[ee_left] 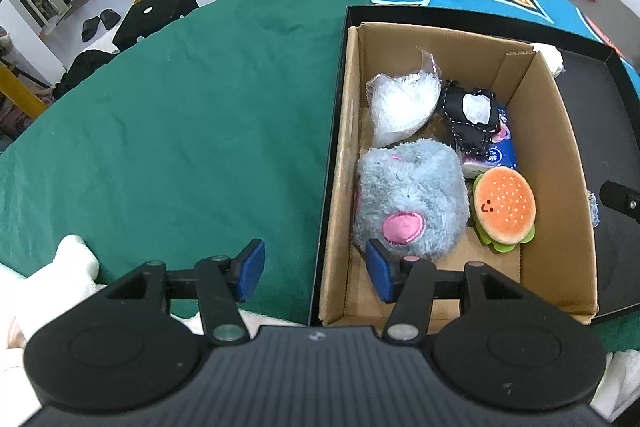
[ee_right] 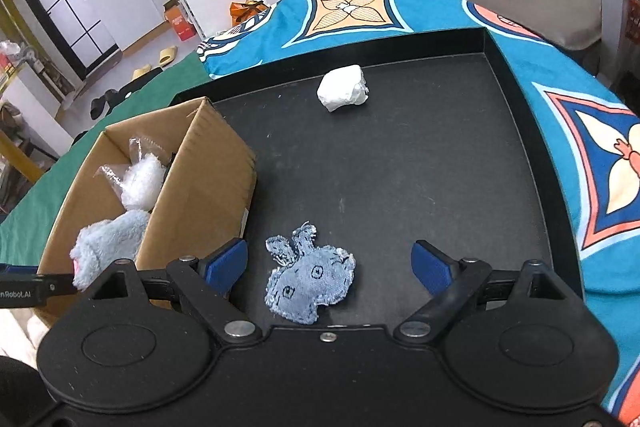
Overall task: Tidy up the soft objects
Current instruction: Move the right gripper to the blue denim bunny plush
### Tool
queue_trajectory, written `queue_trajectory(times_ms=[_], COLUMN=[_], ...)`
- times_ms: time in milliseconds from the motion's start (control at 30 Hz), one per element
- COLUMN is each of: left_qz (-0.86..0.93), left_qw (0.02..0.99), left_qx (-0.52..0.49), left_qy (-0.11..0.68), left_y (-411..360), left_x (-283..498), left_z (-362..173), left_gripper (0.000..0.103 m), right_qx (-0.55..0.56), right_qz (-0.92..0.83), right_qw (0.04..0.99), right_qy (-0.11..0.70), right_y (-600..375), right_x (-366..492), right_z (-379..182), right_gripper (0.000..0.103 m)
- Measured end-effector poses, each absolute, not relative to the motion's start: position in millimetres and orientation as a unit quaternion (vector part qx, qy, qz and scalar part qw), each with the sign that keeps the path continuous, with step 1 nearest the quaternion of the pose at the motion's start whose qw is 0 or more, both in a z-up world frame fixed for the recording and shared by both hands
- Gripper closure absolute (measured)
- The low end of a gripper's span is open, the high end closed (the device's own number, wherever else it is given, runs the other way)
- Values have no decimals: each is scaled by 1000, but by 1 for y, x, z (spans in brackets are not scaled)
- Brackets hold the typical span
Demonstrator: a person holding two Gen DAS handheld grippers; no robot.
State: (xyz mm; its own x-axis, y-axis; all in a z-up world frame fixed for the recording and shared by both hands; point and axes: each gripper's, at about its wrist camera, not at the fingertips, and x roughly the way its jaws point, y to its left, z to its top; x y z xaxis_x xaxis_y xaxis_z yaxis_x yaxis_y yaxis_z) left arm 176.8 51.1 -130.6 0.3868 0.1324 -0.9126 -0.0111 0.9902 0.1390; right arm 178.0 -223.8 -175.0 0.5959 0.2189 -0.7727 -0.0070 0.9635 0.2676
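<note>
Right wrist view: right gripper (ee_right: 328, 267) is held wide open with nothing gripped; denim fish toy (ee_right: 310, 277) is seen lying flat on the black tray (ee_right: 400, 167) between the pads, long axis diagonal, tail pointing away from the tongs. Left gripper (ee_left: 316, 269) is about half open and empty, straddling the cardboard box (ee_left: 560, 155) wall; the grey plush (ee_left: 412, 199) lies just beyond its right pad.
</note>
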Motion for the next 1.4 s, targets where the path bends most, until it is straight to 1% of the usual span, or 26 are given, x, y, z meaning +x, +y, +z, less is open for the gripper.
queue_trajectory(times_ms=[467, 600, 667, 700, 733, 767, 800, 833, 867, 900, 1000, 1300, 1367, 1400], left_qz=[61, 66, 67, 67, 68, 69, 69, 70, 71, 71, 72, 74, 74, 74], left_qw=[821, 819, 820, 820, 820, 820, 820, 820, 820, 820, 821, 825, 825, 825], left_qx=[89, 93, 97, 98, 98, 97, 97, 97, 98, 99, 101, 106, 105, 106], left_qy=[560, 562, 561, 560, 560, 560, 559, 559, 559, 559, 558, 550, 550, 550], left_y=[34, 29, 27, 27, 26, 26, 26, 26, 25, 24, 23, 20, 20, 20], left_x=[184, 185, 185, 184, 183, 183, 182, 181, 180, 179, 177, 170, 169, 169], left_z=[-132, -130, -129, -129, -128, -128, -127, -127, -127, -126, -124, -116, -117, -117], left_gripper=[46, 46, 46, 46, 46, 46, 46, 46, 46, 46, 46, 46, 46, 46], right_qx=[88, 69, 72, 82, 87, 89, 89, 88, 88, 86, 107, 155, 179, 193], right_qz=[56, 42, 32, 31, 30, 32, 32, 34, 34, 35, 41, 36, 35, 33], right_qw=[886, 879, 874, 874, 874, 875, 876, 877, 877, 876, 869, 866, 859, 855], right_qy=[451, 469, 479, 479, 477, 475, 473, 471, 471, 474, 482, 475, 478, 480], right_y=[-216, -217, -222, -225, -226, -227, -228, -228, -228, -229, -235, -250, -254, -256], right_x=[191, 190, 190, 188, 187, 186, 184, 183, 183, 182, 180, 172, 173, 173], right_z=[-196, -204, -208, -207, -207, -206, -205, -204, -203, -204, -208, -200, -199, -200], right_gripper=[15, 23, 24, 29, 38, 43, 54, 71, 80, 91, 102, 102, 96, 91])
